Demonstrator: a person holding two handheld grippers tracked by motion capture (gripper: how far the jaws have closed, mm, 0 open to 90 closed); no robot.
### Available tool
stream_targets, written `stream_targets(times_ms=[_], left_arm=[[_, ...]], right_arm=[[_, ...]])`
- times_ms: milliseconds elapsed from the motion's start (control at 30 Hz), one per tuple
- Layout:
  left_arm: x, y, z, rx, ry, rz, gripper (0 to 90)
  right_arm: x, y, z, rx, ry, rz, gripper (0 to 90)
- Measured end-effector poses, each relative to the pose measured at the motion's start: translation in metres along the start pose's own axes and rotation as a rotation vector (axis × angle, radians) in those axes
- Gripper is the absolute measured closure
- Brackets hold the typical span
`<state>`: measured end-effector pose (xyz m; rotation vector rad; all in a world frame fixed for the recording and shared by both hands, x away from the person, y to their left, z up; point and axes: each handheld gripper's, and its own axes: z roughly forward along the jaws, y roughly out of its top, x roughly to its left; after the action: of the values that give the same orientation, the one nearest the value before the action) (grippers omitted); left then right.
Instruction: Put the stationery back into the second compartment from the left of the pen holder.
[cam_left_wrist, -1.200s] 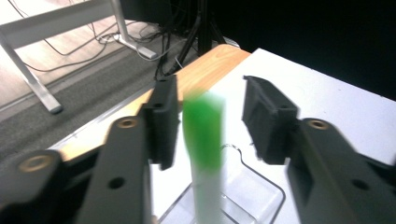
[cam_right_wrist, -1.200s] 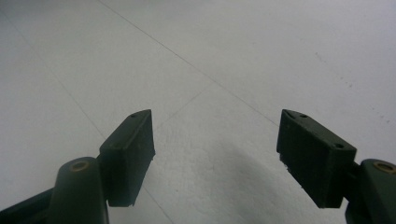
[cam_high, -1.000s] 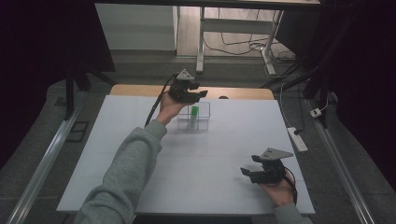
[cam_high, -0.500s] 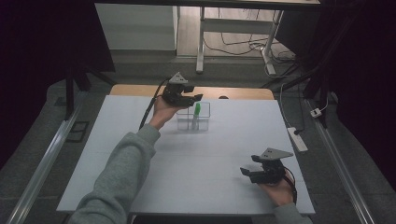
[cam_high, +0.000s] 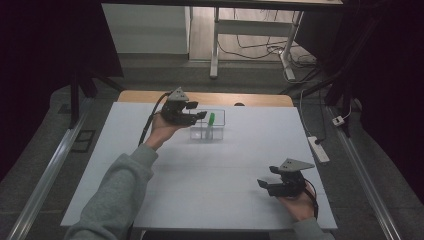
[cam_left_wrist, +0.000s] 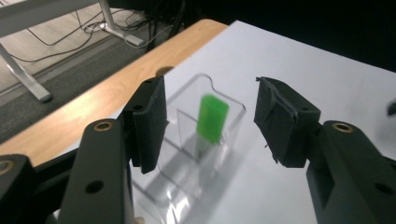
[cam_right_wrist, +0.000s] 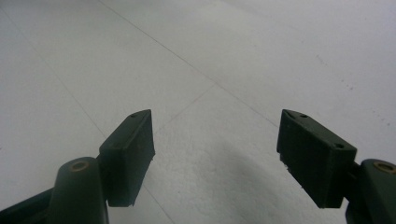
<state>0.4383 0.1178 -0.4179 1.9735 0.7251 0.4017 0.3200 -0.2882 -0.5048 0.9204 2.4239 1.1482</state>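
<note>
The green marker (cam_left_wrist: 212, 117) stands upright in the clear holder (cam_left_wrist: 187, 154), ahead of the left gripper (cam_left_wrist: 211, 122), whose empty jaws have just been opening, so placing looks done; the right gripper (cam_right_wrist: 217, 156) rests open.

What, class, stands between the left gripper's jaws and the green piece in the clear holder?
Nothing solid blocks the top: the left gripper has open jaws with only air before the green piece. The clear holder walls surround its lower part.
</note>
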Motion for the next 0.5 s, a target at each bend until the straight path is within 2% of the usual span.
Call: stream_targets(times_ms=[233, 500], left_arm=[[-0.011, -0.027, -0.028, 0.025, -0.008, -0.002, 42.0], [-0.020, -0.054, -0.060, 0.032, 0.008, -0.029, 40.5]], right_arm=[[0.000, 0.000, 0.000, 0.003, 0.001, 0.000, 27.7], [0.000, 0.001, 0.001, 0.002, 0.002, -0.001, 27.7]])
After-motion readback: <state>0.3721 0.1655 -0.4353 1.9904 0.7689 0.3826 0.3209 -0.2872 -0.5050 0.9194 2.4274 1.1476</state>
